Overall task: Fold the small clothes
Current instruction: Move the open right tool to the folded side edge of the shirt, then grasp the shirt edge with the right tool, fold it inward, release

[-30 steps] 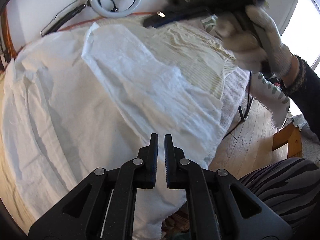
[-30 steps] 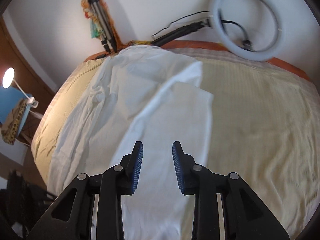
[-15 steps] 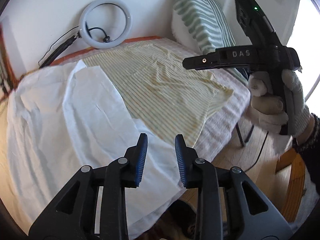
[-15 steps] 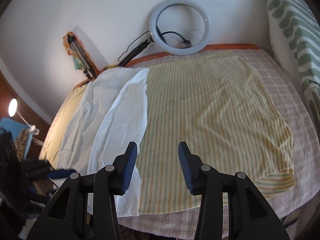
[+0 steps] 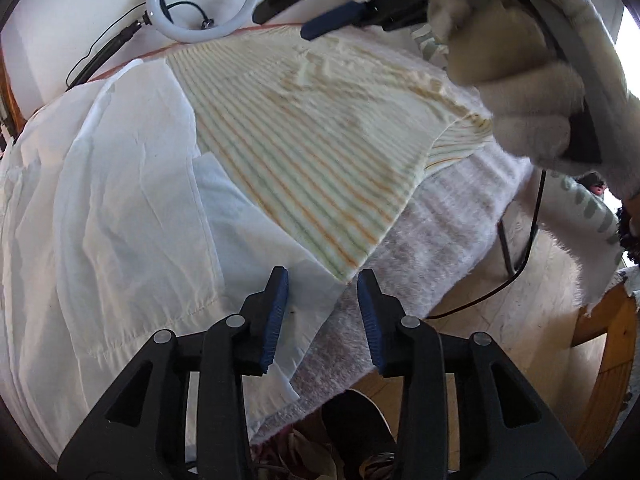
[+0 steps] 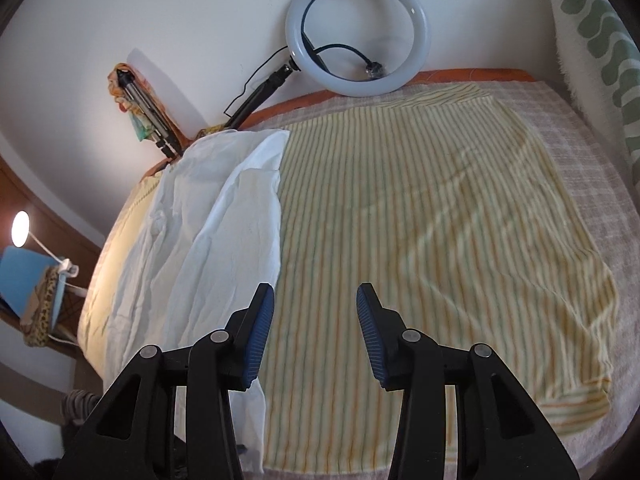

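Note:
A white garment (image 5: 120,208) lies spread on the left part of the bed, one side folded over. It also shows in the right wrist view (image 6: 208,248). A yellow striped cloth (image 5: 320,140) lies spread to its right, also in the right wrist view (image 6: 420,240). My left gripper (image 5: 322,312) is open and empty above the near corner where both cloths meet. My right gripper (image 6: 314,324) is open and empty above the striped cloth's near part, by the white garment's edge. It also shows at the top of the left wrist view (image 5: 340,20), held by a gloved hand.
A ring light (image 6: 360,32) on a stand leans on the wall behind the bed. A checked blanket (image 5: 432,236) covers the bed edge. A green-patterned pillow (image 6: 592,40) stands at right. A lamp (image 6: 20,224) and a wooden floor (image 5: 520,320) lie beside the bed.
Both grippers have opened wider. The left gripper, nearly shut a second ago, has moved toward the near corner of the cloths. The right gripper has swung right, over the striped cloth.

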A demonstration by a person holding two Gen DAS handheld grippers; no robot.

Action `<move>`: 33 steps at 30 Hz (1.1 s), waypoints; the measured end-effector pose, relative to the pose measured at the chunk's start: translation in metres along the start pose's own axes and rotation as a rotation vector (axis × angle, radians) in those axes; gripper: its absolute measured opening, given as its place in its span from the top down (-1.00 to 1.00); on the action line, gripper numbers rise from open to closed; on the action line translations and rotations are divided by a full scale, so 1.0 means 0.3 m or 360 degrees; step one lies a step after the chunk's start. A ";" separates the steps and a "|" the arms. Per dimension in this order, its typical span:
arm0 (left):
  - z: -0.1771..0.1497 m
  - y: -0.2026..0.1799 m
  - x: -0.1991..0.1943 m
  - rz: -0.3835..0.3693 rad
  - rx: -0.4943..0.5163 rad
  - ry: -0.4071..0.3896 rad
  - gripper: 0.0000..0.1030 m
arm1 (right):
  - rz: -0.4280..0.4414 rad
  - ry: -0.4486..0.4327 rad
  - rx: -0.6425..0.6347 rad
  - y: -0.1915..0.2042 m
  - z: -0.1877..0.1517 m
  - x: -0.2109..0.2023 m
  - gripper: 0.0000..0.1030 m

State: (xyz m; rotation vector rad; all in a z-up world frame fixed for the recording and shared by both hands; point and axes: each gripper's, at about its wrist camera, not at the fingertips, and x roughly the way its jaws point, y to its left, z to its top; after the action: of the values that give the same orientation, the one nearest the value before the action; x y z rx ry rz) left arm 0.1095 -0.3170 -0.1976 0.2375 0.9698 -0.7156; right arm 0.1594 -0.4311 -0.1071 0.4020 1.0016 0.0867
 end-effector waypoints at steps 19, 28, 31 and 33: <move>-0.085 0.301 -0.152 -0.0452 -0.0584 -0.0247 0.95 | 0.0164 0.0146 0.0113 0.056 0.155 0.402 0.17; -0.100 0.324 -0.189 -0.0485 -0.0574 -0.0301 0.95 | 0.0184 0.0221 0.0154 0.112 0.182 0.510 0.75; -0.113 0.340 -0.207 -0.0477 -0.0590 -0.0328 0.95 | 0.0136 0.0187 0.0119 0.148 0.179 0.492 0.88; -0.131 0.355 -0.222 -0.0473 -0.0616 -0.0341 0.96 | 0.0075 0.0160 0.0071 0.182 0.180 0.468 0.90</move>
State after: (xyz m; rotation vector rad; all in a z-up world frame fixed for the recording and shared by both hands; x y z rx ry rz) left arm 0.1286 -0.1883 -0.1783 -0.3232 0.9255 -0.7882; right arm 0.2867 -0.3609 -0.1740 0.4658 1.0948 0.1281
